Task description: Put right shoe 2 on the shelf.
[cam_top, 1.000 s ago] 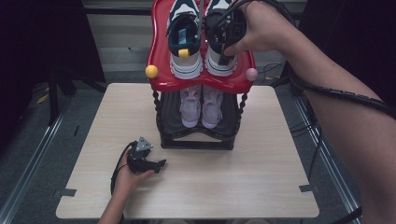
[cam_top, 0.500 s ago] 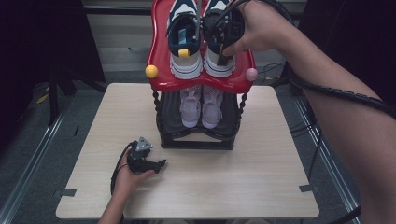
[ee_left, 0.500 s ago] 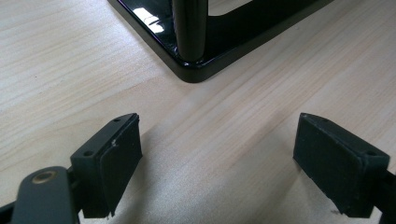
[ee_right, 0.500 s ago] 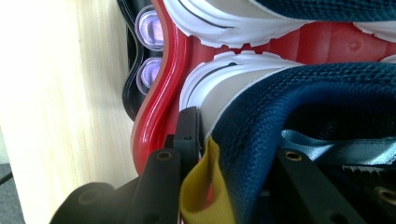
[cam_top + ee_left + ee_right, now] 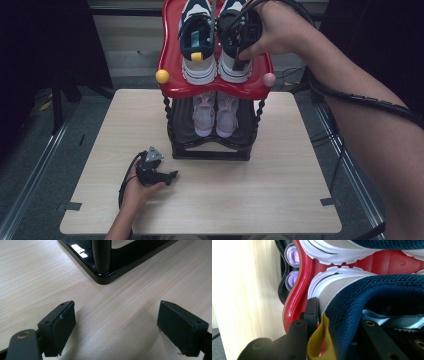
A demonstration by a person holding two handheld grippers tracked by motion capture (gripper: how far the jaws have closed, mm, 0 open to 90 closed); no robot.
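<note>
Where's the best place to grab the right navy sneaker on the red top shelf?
At the heel collar, coming from above at the near end. The right navy sneaker sits heel toward the person, its heel wall thin enough for the right claw to straddle, as it does: one pad outside, one inside the opening.

A pale wooden table [image 5: 300, 200] stands on grey floor [image 5: 30, 150], dark surroundings.

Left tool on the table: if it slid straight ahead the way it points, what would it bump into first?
Most likely the black base corner of the shoe rack, straight ahead of the open left tool; bare table lies between them.
</note>
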